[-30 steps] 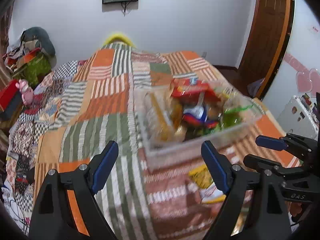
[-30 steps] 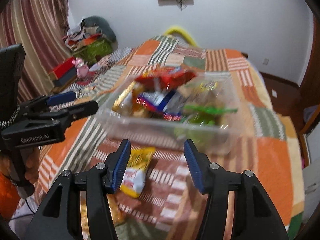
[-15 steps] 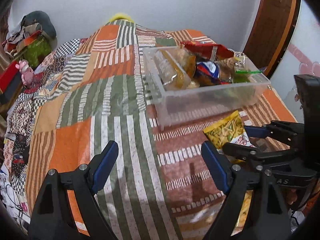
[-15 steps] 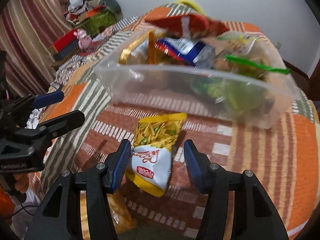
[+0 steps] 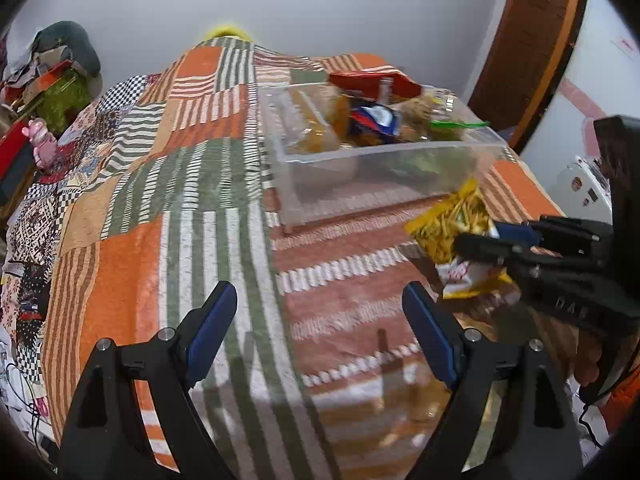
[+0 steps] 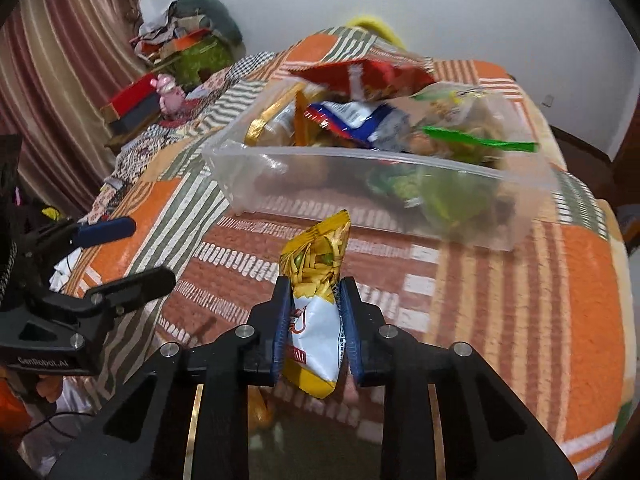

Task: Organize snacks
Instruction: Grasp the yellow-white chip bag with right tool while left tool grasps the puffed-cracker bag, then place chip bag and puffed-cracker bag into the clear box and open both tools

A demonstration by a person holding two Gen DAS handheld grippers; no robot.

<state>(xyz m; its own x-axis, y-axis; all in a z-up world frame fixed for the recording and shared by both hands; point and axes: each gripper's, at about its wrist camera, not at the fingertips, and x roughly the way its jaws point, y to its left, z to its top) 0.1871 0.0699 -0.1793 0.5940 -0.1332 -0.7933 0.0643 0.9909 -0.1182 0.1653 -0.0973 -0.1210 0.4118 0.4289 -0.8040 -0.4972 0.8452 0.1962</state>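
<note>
A yellow-and-white snack packet (image 6: 316, 256) stands upright between the blue pads of my right gripper (image 6: 315, 284), whose jaws are closing and press on its sides. In the left wrist view the same packet (image 5: 452, 220) sticks out of the right gripper (image 5: 480, 236) at the right. Just beyond it a clear plastic bin (image 6: 280, 196) holds several snack bags, red, blue, gold and green. My left gripper (image 5: 320, 296) hangs open over the striped bedspread with nothing between its fingers, to the left of the bin (image 5: 380, 152).
A patchwork bedspread (image 5: 140, 272) covers the bed. An orange packet (image 6: 260, 408) lies under my right gripper. A clothes pile (image 6: 192, 20), a red box (image 6: 132, 98) and a pink toy (image 6: 170, 94) sit at the far left. A wooden door (image 5: 532, 40) stands right.
My right gripper has closed on the yellow packet, which lay flat on the bedspread and now stands upright between the pads. The left gripper stays open and has sunk closer to the bed.
</note>
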